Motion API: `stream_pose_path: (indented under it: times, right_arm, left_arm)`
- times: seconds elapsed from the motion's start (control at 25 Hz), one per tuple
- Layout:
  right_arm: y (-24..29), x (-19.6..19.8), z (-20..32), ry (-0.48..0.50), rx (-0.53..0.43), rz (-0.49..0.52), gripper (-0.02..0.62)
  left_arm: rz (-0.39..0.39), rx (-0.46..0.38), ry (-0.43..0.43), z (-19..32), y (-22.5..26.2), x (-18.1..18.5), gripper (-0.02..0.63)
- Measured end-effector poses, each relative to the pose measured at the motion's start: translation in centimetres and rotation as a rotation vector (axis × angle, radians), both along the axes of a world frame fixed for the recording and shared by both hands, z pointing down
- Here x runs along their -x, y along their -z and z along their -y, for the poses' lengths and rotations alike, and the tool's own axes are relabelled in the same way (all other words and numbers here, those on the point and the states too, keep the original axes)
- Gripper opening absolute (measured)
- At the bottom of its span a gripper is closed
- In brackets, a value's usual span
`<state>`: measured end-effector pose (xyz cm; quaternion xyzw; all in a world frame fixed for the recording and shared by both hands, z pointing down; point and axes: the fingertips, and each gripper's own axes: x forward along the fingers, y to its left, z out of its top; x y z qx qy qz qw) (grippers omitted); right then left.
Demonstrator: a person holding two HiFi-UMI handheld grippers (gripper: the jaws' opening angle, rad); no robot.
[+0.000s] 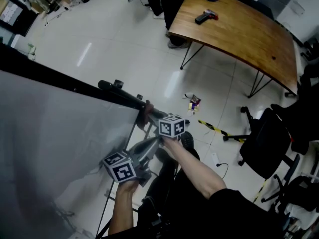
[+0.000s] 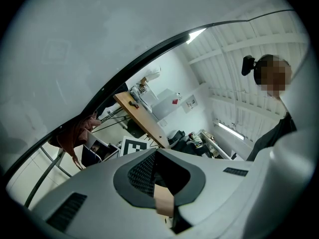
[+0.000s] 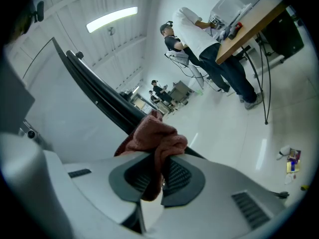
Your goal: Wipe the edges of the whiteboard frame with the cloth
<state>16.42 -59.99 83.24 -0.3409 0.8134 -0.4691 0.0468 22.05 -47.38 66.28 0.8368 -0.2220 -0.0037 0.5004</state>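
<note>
Right gripper [image 3: 160,176] clamps the cloth [image 3: 152,136] against the whiteboard frame [image 3: 97,88]; left gripper [image 2: 158,172] gapes empty.

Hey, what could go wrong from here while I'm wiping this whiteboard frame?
The cloth is bunched, with only a fold pinched in the right gripper, so dragging may pull it free. It sits near a corner of the frame, so the stroke might slip off the edge.
</note>
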Motion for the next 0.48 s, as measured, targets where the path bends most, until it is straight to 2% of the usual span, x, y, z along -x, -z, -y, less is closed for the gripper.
stream_pose_path:
  times: [0.16,0.48]
  right_arm:
    - [0.2,0.4,0.0,0.034,-0.034,0.001,0.041]
    - [0.1,1.7,-1.6,0.09,0.005,0.052,0.04]
  left_arm:
    - [-0.002,0.002,0.0,-0.1,0.0,0.1,-0.014]
    - [-0.018,0.006,-0.007,-0.5,0.2,0.1,-0.014]
